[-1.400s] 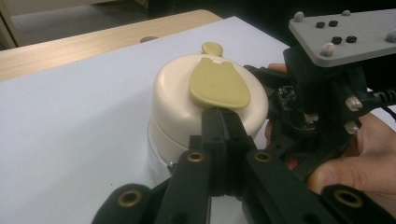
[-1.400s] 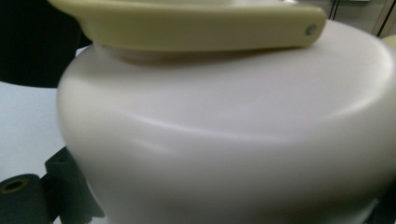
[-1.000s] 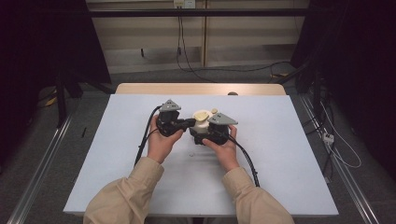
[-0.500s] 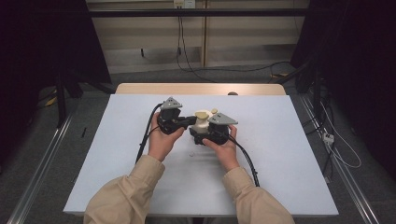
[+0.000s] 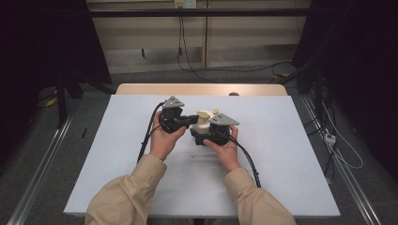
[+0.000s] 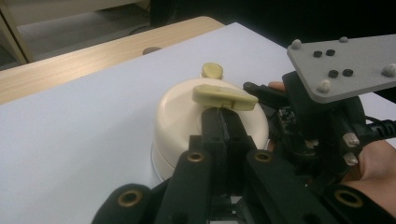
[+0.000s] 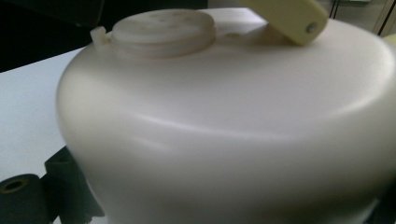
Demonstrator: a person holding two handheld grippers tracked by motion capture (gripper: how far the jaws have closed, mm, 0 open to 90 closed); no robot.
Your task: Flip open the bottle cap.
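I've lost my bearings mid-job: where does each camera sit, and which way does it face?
High view: above the person's side, looking forward and down on the white table; forearms, hands and both hand-held grippers show.
Left gripper view: rides the left hand-held gripper, looking along its closed jaws, shut on the cream container's tan lever; the right hand shows beyond.
Right gripper view: rides the right hand-held gripper, close against the container's side.
All three share the container.

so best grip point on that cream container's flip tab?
Take the yellowish tab by its free, thin end, coming level from the side, jaws pinching its flat faces. It sticks out above the domed cream container, so there is clearance beneath.
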